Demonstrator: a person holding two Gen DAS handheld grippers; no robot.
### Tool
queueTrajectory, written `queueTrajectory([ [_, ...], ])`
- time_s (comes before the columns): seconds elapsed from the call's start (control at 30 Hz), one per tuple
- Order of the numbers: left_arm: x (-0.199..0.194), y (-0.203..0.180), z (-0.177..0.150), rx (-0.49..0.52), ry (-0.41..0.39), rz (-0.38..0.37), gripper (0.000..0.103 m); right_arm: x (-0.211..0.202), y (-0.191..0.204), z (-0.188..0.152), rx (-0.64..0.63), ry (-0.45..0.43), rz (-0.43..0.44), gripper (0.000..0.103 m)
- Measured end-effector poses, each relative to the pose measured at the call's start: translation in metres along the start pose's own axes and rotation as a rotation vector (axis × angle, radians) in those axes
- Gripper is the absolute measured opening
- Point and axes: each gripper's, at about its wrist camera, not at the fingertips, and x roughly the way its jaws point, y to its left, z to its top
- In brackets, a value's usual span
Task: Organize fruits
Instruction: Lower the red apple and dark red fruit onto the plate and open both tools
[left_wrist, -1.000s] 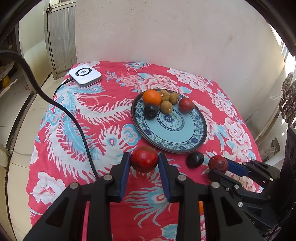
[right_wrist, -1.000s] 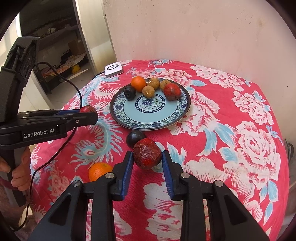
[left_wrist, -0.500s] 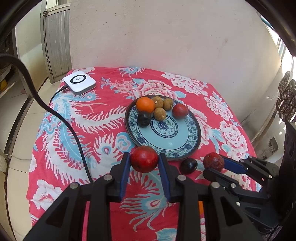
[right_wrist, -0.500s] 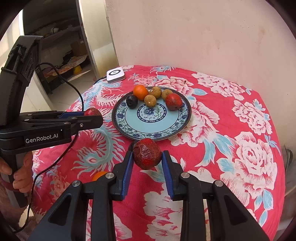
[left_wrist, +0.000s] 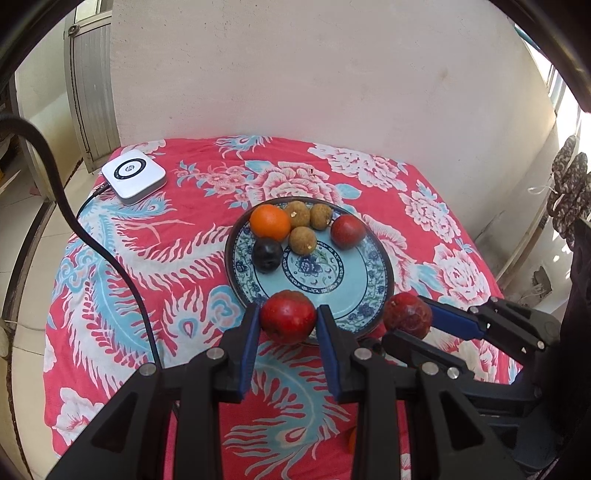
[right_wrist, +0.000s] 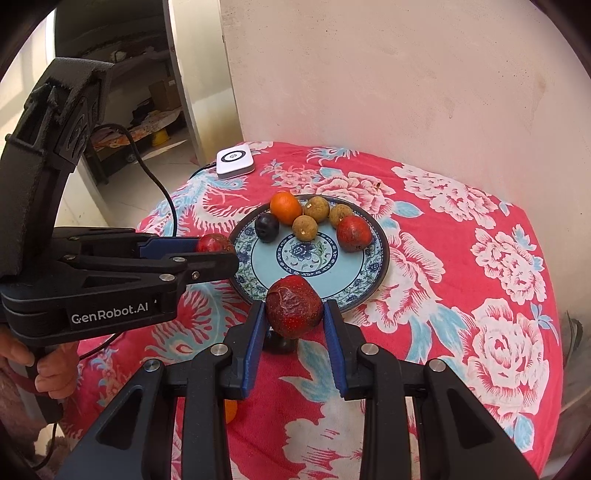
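My left gripper is shut on a smooth red fruit, held just above the near rim of the blue patterned plate. My right gripper is shut on a wrinkled red fruit at the plate's near edge. On the plate lie an orange, a dark plum, three brown round fruits and a red fruit. Another dark plum sits on the cloth under the right fingers. An orange on the cloth is partly hidden.
A red flowered cloth covers the small table, which stands against a pale wall. A white square device with a black cable lies at the far left corner. A person's hand holds the left gripper's handle.
Both grippers, each still holding its red fruit, have moved forward to the plate's near rim. The dark plum on the cloth is now mostly hidden beneath the right gripper.
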Motion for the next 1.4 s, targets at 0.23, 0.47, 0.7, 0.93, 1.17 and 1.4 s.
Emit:
queueTrajectory([
  [0.23, 0.012, 0.002, 0.012, 0.016, 0.008, 0.012, 0.032, 0.018, -0.002, 0.010, -0.015, 0.007, 0.006, 0.033],
  [0.47, 0.023, 0.006, 0.013, 0.002, 0.021, 0.007, 0.032, 0.037, -0.002, 0.018, -0.023, 0.028, 0.026, 0.033],
  [0.7, 0.030, 0.010, 0.015, 0.004, 0.023, -0.004, 0.032, 0.054, -0.003, 0.023, -0.047, 0.048, 0.028, 0.032],
  [0.93, 0.034, 0.013, 0.016, -0.002, 0.023, -0.013, 0.032, 0.065, -0.002, 0.029, -0.060, 0.056, 0.030, 0.032],
  [1.17, 0.033, 0.016, 0.017, -0.009, 0.017, -0.017, 0.032, 0.072, -0.002, 0.035, -0.066, 0.048, 0.033, 0.032],
  [1.4, 0.033, 0.016, 0.017, -0.012, 0.017, -0.019, 0.032, 0.072, -0.003, 0.035, -0.062, 0.045, 0.041, 0.033],
])
